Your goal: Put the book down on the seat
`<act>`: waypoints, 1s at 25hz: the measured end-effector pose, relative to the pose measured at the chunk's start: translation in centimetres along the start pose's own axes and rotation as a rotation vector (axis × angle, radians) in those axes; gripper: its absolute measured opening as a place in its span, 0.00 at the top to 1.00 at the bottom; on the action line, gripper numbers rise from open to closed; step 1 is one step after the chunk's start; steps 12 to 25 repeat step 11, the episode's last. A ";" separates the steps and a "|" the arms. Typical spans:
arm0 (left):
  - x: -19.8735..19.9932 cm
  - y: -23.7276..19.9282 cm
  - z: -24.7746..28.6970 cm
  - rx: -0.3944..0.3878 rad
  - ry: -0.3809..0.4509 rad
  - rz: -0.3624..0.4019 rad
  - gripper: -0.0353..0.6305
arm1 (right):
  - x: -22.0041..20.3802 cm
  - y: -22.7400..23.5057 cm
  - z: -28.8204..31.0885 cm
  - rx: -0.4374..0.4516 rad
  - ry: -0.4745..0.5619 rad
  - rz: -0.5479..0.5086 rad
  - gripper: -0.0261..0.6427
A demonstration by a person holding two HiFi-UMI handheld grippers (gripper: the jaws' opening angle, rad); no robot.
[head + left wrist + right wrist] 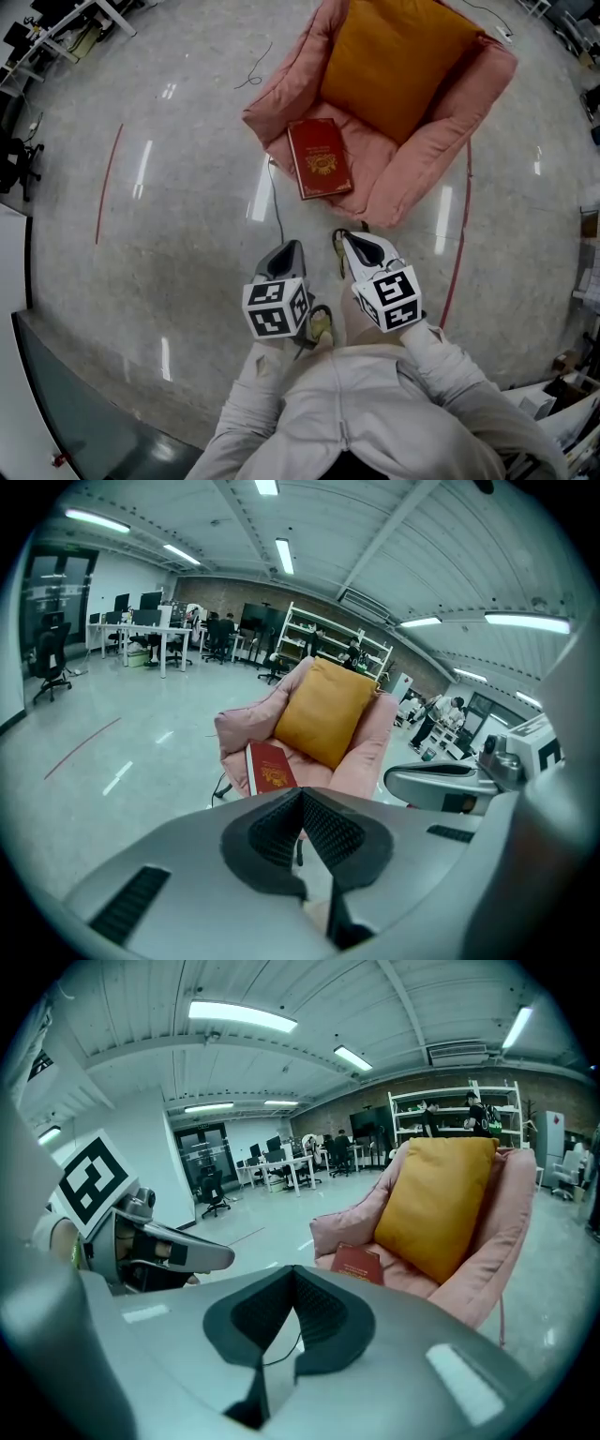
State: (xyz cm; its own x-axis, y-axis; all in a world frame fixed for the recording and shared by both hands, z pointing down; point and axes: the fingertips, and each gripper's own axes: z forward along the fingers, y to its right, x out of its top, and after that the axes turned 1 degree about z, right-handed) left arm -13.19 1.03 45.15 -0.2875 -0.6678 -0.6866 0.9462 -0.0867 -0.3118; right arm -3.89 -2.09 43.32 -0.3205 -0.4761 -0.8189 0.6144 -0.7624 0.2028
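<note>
Nearest to the camera are the person's pale sleeves [441,366], and each hand holds one tool over the floor [169,234]. The left gripper [289,249] has its jaws pressed together, with nothing between them. The right gripper [360,246] is also closed and empty. The two tools are side by side, close to each other, and both point toward the chair.

The red book [319,157] lies flat on the seat of the pink armchair [441,141], near the front edge, with the cover and its gold emblem facing up. No tool touches it; both are well apart from it. Behind the book an orange cushion [394,56] leans against the back of the chair. A thin black cable [276,199] runs on the floor from the front of the chair toward the grippers. Further left, a red line [108,183] is marked on the glossy floor.
</note>
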 end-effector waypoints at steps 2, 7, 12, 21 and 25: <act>0.1 0.0 -0.2 -0.005 -0.001 0.001 0.94 | 0.0 -0.4 -0.2 0.001 0.000 -0.002 0.96; 0.4 0.1 -0.2 -0.016 -0.001 0.012 0.94 | 0.2 -0.9 -0.2 0.004 0.002 -0.006 0.96; 0.6 0.2 -0.1 -0.030 -0.002 0.019 0.94 | 0.6 -1.1 -0.1 0.002 0.011 -0.009 0.96; 0.6 0.2 -0.1 -0.030 -0.002 0.019 0.94 | 0.6 -1.1 -0.1 0.002 0.011 -0.009 0.96; 0.6 0.2 -0.1 -0.030 -0.002 0.019 0.94 | 0.6 -1.1 -0.1 0.002 0.011 -0.009 0.96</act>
